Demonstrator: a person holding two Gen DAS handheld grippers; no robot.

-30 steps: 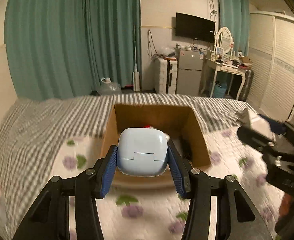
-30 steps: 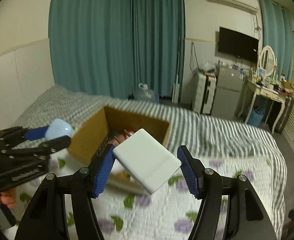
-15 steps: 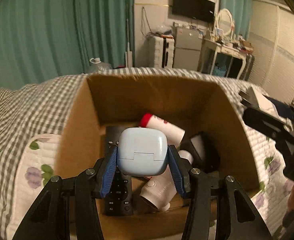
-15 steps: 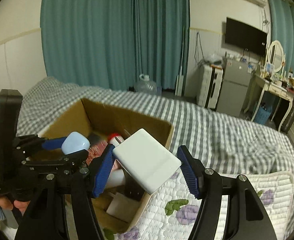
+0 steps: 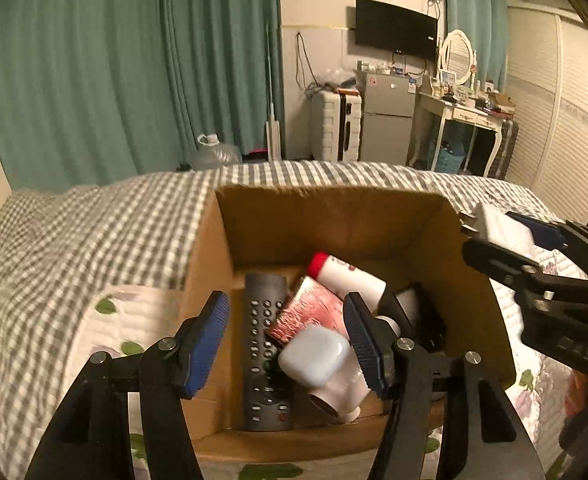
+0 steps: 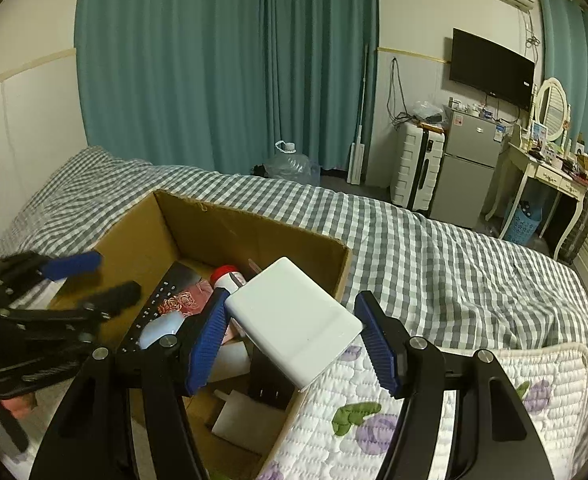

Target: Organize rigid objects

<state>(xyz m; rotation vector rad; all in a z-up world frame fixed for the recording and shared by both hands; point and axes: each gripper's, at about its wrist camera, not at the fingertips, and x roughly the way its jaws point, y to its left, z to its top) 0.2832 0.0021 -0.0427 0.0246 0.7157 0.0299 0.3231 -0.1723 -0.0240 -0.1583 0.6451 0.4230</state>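
- Left gripper (image 5: 285, 346): jaws apart, empty, above the cardboard box (image 5: 334, 216) on the bed (image 6: 434, 256).
- Pale blue earbud case (image 5: 314, 355) lies in the box, atop the remote control (image 5: 265, 344) and white bottle (image 5: 348, 274).
- Right gripper (image 6: 294, 340): jaws clamped on white power bank (image 6: 294, 320), over the box's right edge.

The cardboard box (image 5: 470, 280) sits on the bed (image 5: 73, 248). In it, the remote (image 5: 267, 356) lies at the left, the earbud case (image 5: 314, 356) just right of it on a bottle (image 5: 340, 394), and another bottle (image 5: 350, 276) lies behind, toward the far wall.
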